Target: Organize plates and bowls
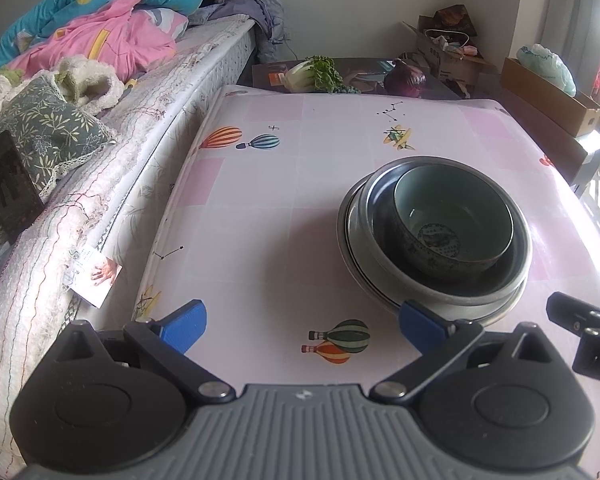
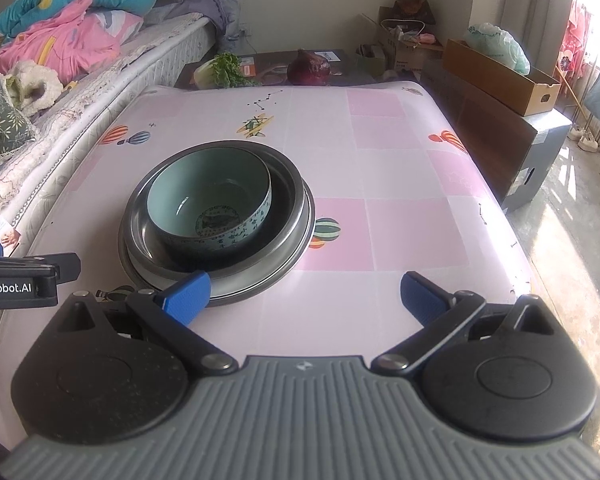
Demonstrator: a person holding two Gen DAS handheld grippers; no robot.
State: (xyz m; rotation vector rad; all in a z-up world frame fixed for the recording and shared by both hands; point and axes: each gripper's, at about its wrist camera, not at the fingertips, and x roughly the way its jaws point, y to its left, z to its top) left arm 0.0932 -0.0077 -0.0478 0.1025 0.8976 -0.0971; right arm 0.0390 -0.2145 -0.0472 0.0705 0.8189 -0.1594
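While both grippers hover level before the stacked bowls [image 2: 216,216], left gripper [image 1: 302,326] and right gripper [image 2: 304,298] jaws are spread.

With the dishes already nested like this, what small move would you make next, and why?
Probably draw both grippers back. The ceramic bowl already sits in the steel bowl, on the plates; the left gripper and right gripper are open and empty.

The ceramic bowl [image 2: 210,204] hides the metal bowl's [image 2: 288,216] floor. At nine o'clock in the right view, the left gripper [image 2: 24,276] is cut off, its printed label partly lost.
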